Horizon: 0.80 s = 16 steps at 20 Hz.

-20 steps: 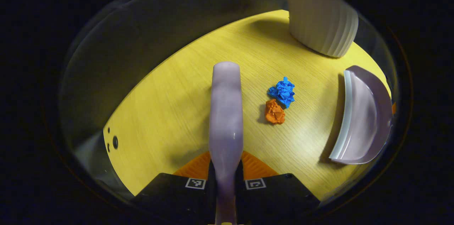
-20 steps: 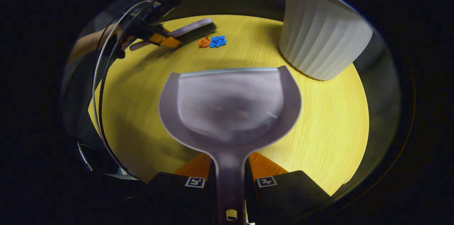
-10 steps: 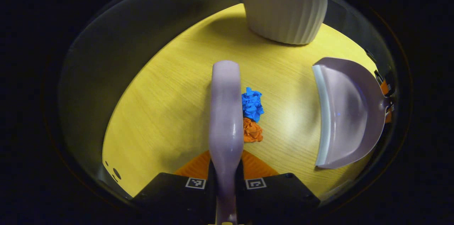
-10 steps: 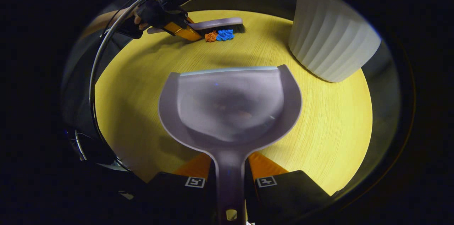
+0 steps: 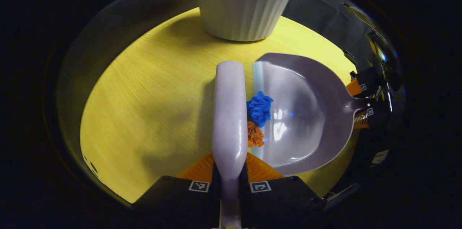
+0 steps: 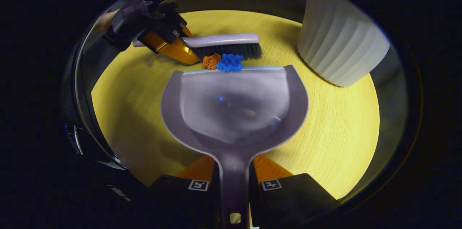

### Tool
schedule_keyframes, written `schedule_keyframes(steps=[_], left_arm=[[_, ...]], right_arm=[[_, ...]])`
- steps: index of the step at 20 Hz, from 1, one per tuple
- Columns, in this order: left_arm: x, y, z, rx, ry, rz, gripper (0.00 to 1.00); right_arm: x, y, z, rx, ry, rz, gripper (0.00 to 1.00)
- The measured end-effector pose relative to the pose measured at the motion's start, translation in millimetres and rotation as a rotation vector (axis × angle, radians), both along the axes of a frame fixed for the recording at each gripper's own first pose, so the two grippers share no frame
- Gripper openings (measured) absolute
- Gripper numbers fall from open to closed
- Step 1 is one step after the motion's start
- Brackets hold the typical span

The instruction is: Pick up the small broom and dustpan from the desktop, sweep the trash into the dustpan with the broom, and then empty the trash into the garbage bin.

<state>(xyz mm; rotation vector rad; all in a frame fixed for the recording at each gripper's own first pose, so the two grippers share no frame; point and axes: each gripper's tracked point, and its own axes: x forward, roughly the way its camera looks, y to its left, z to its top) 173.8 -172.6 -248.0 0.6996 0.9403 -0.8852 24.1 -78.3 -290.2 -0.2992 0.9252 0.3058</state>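
Observation:
My left gripper (image 5: 230,171) is shut on the handle of the small lilac broom (image 5: 230,113), whose dark bristles (image 6: 231,50) press against two paper wads. The blue wad (image 5: 260,109) (image 6: 229,62) and the orange wad (image 5: 255,135) (image 6: 211,60) sit at the front lip of the lilac dustpan (image 6: 234,106) (image 5: 306,113), the blue one partly over the lip. My right gripper (image 6: 234,175) is shut on the dustpan's handle. In the right gripper view the left gripper (image 6: 169,43) holds the broom from the far left. The white ribbed garbage bin (image 5: 242,3) (image 6: 339,48) stands behind.
Everything rests on a round yellow wood-grain table (image 5: 151,88) (image 6: 343,131) with dark floor around its edge. A cable (image 6: 83,88) loops along the table's left side in the right gripper view. Open tabletop lies left of the broom.
The broom has pushed the two wads across the table to the dustpan's lip, and the dustpan and broom have closed together. The bin has swung toward the centre of the left gripper view.

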Motion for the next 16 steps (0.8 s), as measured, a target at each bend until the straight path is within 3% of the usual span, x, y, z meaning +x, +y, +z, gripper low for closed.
schedule_keyframes(steps=[1, 3, 6, 7, 12, 16], left_arm=[[-8, -3, -1, -0.011, 0.019, 0.0, 0.23], [-24, -10, -1, -0.039, 0.061, 0.016, 0.29], [-46, -19, -1, -0.09, 0.115, 0.056, 0.23], [-48, -20, 0, -0.108, 0.105, 0.071, 0.27], [-47, -17, 25, -0.234, 0.02, 0.197, 0.26], [-42, 14, 28, -0.299, -0.048, 0.302, 0.26]], right_arm=[[0, 0, 0, 0.001, -0.003, 0.002, 0.38], [0, 0, 0, 0.005, -0.006, 0.003, 0.38], [0, -1, -1, 0.009, -0.014, 0.007, 0.38], [0, -1, -1, 0.009, -0.016, 0.008, 0.37], [3, -3, -2, 0.008, -0.041, -0.016, 0.37], [-3, -14, 10, 0.027, -0.061, -0.058, 0.37]])
